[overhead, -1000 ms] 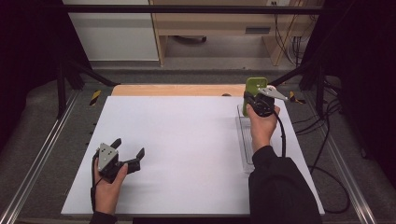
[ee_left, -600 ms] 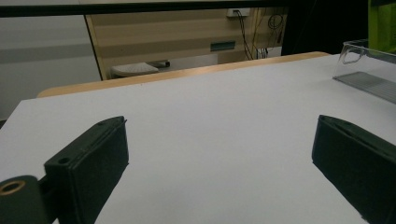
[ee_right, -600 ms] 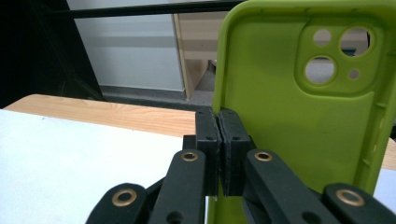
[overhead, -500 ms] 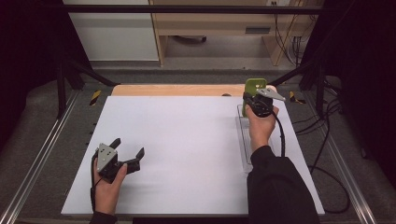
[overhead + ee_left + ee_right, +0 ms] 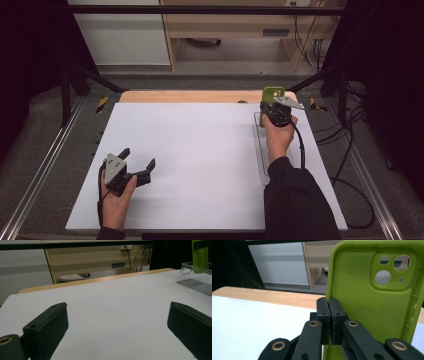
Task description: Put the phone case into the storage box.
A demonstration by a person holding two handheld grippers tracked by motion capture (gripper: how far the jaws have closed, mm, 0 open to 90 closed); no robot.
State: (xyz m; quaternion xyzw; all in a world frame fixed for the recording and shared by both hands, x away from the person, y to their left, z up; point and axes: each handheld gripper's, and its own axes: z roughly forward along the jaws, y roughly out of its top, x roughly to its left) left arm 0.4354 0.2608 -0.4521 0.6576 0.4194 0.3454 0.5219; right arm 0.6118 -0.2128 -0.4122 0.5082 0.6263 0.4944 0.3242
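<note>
Right gripper clamps the green phone case upright above the clear tray; lower it straight, keeping grip firm, left gripper open.

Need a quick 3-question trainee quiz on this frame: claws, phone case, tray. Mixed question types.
1. True or false: the right claw is shut on the edge of the green phone case.
2. Multiple choice: the left claw is A) shut on the case, B) open over the white tabletop with nothing between its jaws, C) holding the clear tray.
3. Fill in: the case is held upright above the far end of the clear ___, at the table's right side.

Key: 1 true; 2 B; 3 tray.
</note>
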